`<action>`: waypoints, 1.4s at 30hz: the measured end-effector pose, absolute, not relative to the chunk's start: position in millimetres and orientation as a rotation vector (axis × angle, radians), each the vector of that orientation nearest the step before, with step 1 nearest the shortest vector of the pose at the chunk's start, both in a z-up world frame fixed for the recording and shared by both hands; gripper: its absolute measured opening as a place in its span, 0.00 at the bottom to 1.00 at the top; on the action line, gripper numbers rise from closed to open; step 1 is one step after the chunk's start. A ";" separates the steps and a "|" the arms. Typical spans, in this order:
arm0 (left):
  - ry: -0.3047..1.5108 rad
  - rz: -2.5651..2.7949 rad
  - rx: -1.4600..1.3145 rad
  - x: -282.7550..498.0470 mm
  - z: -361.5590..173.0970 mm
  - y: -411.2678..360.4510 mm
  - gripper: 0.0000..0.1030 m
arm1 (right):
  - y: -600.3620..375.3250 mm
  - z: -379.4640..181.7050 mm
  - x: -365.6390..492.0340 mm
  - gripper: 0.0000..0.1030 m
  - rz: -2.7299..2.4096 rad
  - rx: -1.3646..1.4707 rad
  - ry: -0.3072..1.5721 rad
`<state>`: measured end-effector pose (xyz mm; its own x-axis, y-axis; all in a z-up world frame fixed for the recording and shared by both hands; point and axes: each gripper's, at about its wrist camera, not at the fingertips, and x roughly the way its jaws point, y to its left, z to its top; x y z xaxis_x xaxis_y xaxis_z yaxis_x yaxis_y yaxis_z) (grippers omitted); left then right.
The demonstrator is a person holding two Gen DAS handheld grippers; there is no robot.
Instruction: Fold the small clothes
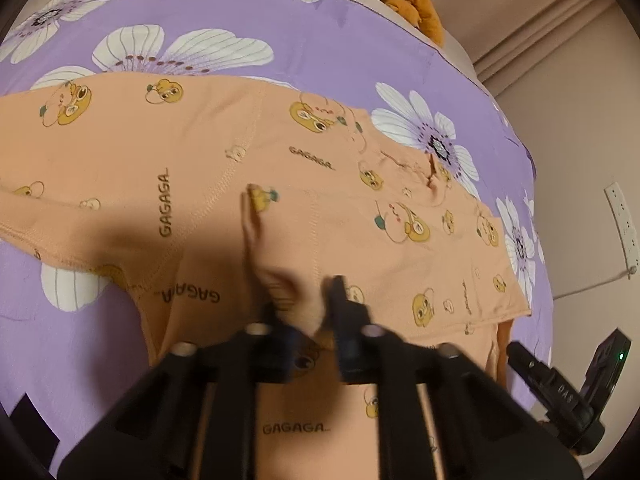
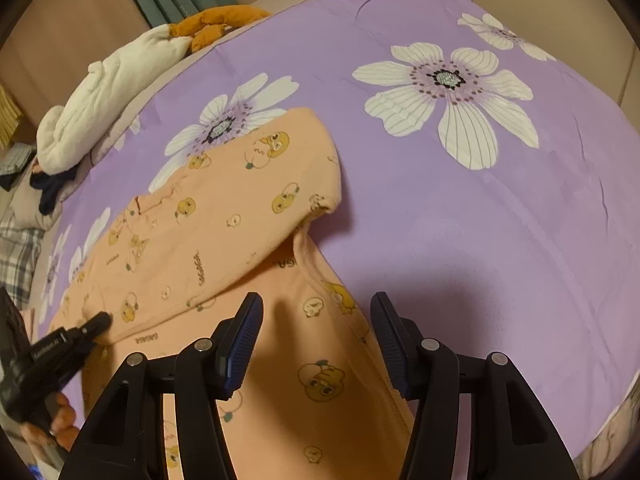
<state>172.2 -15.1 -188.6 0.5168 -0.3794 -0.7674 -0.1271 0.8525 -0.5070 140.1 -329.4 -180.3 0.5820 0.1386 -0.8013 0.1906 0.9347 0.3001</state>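
An orange child's top [image 1: 224,184] printed with ducks and "GAGAGA" lies on the purple flowered bedspread [image 1: 328,56]. One sleeve is folded across the body. My left gripper [image 1: 304,308] is shut on a bunched ridge of the top's fabric near its lower part. It also shows at the left of the right wrist view [image 2: 100,322], its tip on the garment. My right gripper [image 2: 316,340] is open and empty, hovering over the garment's [image 2: 224,220] lower right edge. It shows at the right edge of the left wrist view [image 1: 520,354].
A white and orange plush toy [image 2: 120,80] lies at the far edge of the bed [image 2: 480,220]. Dark clothes and a plaid cloth [image 2: 20,256] lie at the left. A wall with a socket strip [image 1: 622,228] is on the right.
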 end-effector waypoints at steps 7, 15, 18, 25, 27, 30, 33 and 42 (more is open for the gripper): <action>0.912 -0.161 -0.530 167.5 -146.8 -12.3 0.05 | -331.2 -183.9 145.5 0.54 -0.030 0.386 0.976; 0.801 -0.111 -0.403 166.8 -93.1 1.6 0.05 | -328.8 -176.8 148.8 0.54 -0.023 0.383 0.960; 0.816 -0.088 -0.417 167.2 -95.9 16.7 0.05 | -325.8 -177.0 151.5 0.54 -0.016 0.380 0.959; 0.835 -0.024 -0.422 160.8 -104.3 37.8 0.05 | -318.2 -178.2 160.2 0.54 -0.004 0.368 0.970; 0.847 -0.005 -0.427 160.5 -106.1 41.1 0.05 | -315.7 -178.0 162.1 0.54 -0.003 0.365 0.972; 0.864 0.003 -0.416 160.7 -111.2 41.6 0.05 | -312.3 -177.9 163.5 0.54 -0.004 0.351 0.972; 0.872 0.008 -0.412 159.0 -116.4 42.5 0.05 | -310.6 -178.8 164.9 0.54 -0.008 0.342 0.976; 0.892 0.027 -0.389 159.3 -127.7 48.8 0.06 | -307.4 -181.2 168.4 0.54 -0.014 0.335 0.982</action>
<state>159.3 48.8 -127.7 0.6321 -0.1375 -0.7626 -0.1830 0.9298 -0.3194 168.4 -307.4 -181.2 0.5598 0.1389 -0.8169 0.1615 0.9487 0.2720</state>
